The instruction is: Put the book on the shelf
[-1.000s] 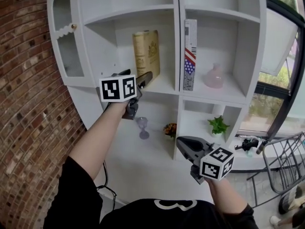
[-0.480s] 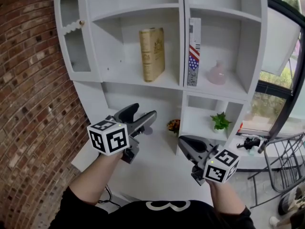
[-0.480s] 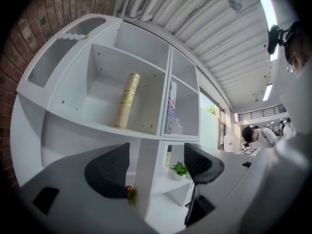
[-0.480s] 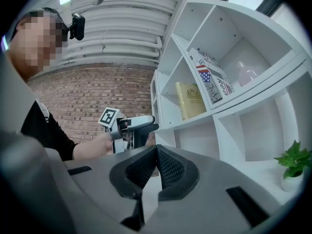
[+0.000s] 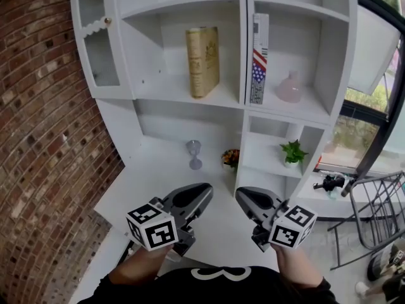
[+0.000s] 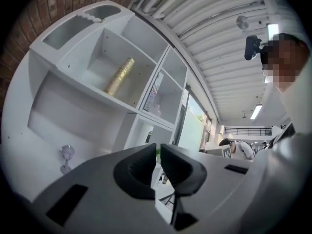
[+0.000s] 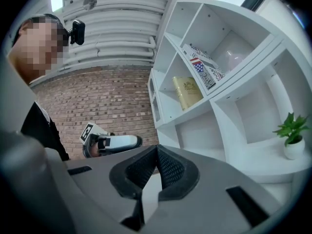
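A gold-brown book (image 5: 202, 62) stands upright on the middle shelf (image 5: 183, 99) of the white bookcase, leaning slightly, with nothing touching it; it also shows in the left gripper view (image 6: 118, 76) and the right gripper view (image 7: 187, 92). My left gripper (image 5: 204, 192) hangs low, well below and in front of that shelf. Its jaws are closing, nearly together, with nothing between them (image 6: 157, 147). My right gripper (image 5: 241, 195) is beside it at the same height, shut and empty (image 7: 156, 150).
A flag-patterned book (image 5: 256, 59) and a pink vase (image 5: 290, 88) sit in the compartment to the right. Lower down are a glass goblet (image 5: 194, 154), small flowers (image 5: 230, 157) and a potted plant (image 5: 291, 152). A brick wall (image 5: 44, 106) runs along the left, a wire rack (image 5: 373, 214) at the right.
My left gripper has drawn back and down from the shelf, and its wide-open jaws have come together. The gold book stays on the shelf. The right gripper has barely moved.
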Motion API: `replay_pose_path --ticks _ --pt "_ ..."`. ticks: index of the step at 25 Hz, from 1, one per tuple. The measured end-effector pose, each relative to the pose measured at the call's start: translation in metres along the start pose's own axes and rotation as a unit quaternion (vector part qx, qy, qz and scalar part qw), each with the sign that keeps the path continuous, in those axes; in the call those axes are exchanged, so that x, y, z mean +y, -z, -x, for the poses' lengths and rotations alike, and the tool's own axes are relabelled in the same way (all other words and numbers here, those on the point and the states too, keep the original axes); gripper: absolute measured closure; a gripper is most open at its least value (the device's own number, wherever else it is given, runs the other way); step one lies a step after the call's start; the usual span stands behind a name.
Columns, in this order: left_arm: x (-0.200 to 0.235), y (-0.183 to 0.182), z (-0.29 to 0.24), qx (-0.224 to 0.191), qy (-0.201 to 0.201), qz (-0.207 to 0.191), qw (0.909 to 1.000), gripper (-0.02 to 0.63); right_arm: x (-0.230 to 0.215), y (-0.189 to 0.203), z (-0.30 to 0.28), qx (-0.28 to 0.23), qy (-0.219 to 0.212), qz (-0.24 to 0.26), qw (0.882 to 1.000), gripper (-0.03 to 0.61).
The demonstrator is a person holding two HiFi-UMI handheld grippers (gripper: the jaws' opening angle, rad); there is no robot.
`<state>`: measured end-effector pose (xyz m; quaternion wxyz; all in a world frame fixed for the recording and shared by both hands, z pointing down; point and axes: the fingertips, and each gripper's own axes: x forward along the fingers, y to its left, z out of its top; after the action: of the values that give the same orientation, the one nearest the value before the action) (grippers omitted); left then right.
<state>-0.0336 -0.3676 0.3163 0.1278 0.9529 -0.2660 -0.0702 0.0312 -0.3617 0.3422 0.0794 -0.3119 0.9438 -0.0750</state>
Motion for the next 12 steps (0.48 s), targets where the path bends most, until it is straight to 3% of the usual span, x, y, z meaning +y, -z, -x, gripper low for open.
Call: replay_pose_path --ticks 2,8,12 --pt "-0.006 0.013 0.002 0.006 0.01 0.0 0.9999 0.609 0.001 0.004 0.004 -0.004 0.002 -0.003 1.0 0.568" --pt "-0.018 0.033 0.005 0.001 0.012 -0.017 0.9998 0.611 -0.008 0.026 0.02 0.0 0.032 -0.02 0.999 0.568" --pt "-0.015 0.047 0.004 0.005 0.002 -0.014 0.9999 0.611 -0.005 0.028 0.029 -0.012 0.029 -0.018 0.999 0.568"
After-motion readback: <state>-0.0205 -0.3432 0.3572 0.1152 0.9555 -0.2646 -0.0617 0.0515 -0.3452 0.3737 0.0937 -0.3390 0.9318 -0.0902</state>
